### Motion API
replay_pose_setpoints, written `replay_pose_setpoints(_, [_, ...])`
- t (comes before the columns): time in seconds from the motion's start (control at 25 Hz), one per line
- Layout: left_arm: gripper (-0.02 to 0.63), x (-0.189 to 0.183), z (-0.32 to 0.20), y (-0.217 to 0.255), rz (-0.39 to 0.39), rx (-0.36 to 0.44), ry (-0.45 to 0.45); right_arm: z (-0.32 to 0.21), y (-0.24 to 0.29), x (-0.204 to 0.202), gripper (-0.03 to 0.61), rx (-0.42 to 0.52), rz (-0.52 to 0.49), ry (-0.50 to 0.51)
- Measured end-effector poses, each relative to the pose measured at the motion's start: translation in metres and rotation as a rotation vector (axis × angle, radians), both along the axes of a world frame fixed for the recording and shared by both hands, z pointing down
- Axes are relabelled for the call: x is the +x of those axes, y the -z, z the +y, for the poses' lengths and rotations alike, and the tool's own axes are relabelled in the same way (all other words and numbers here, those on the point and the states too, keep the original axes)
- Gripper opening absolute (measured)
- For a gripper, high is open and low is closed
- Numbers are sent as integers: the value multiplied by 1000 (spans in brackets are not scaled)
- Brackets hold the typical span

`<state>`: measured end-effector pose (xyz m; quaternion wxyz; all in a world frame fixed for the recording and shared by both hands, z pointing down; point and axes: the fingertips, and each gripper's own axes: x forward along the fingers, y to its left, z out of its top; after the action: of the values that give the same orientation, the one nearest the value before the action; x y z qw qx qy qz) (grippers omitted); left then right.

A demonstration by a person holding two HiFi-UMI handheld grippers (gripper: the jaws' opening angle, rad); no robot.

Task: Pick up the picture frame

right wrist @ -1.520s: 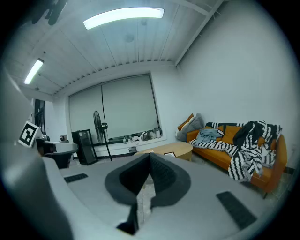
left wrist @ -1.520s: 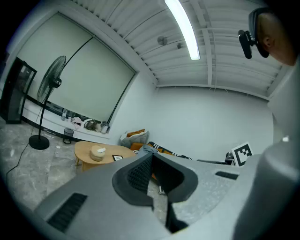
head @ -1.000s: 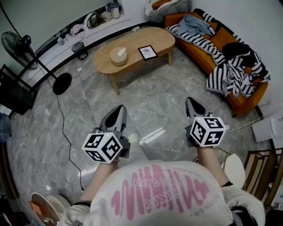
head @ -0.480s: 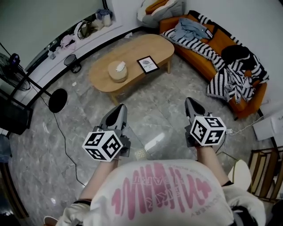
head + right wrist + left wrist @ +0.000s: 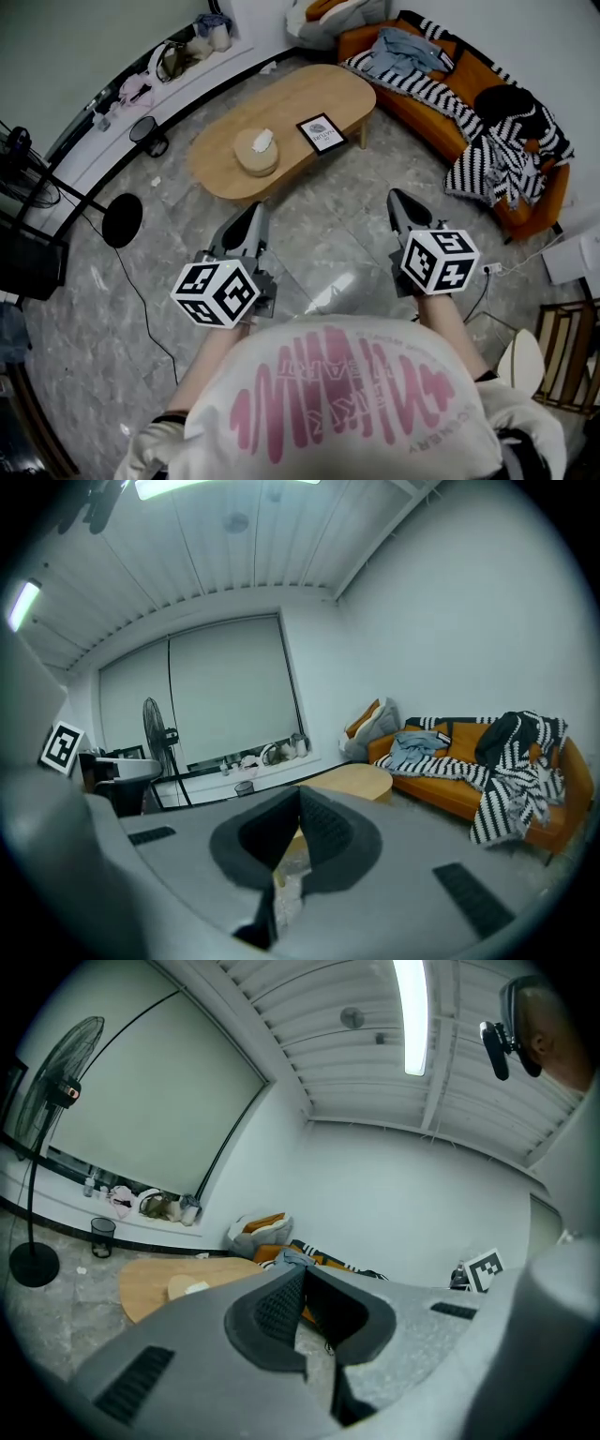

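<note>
Picture frame (image 5: 322, 132) nearer than before

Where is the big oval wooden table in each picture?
Head view: the light oval wooden table sits top middle, with a picture frame on it.
Left gripper view: the table is lower left, beside the jaws.
Right gripper view: the table is near the centre, just above the jaws.
Shared landmark: the orange sofa with striped blankets, right of the table in every view.
</note>
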<state>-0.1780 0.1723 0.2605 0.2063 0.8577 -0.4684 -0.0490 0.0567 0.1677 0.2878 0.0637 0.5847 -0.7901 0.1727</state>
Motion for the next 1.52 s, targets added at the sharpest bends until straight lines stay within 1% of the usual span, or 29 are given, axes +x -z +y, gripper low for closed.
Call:
replay_pose_setpoints(0.16, [3, -7, -9, -23, 26, -65, 4, -6, -23, -6, 5, -55, 1, -19])
replay_pose_setpoints(0.32, [3, -5, -22, -43, 41, -120, 1, -18, -47, -9, 5, -120, -15, -22])
replay_pose_setpoints(0.64, [3, 4, -72, -65, 40, -166, -6, -73, -73, -11, 5, -181, -38, -2])
replay_pose_setpoints(0.96, [3, 15, -162, -69, 43, -174, 25, -174, -80, -4, 5, -198, -51, 39])
replay_pose_setpoints(1.28, [3, 29, -261, -51, 48, -151, 78, -294, -56, 14, 5, -165, -62, 80])
replay_pose_setpoints(1.52, [3, 37, -320, -44, 64, -135, 126, -364, -48, 21, 5, -153, -67, 128])
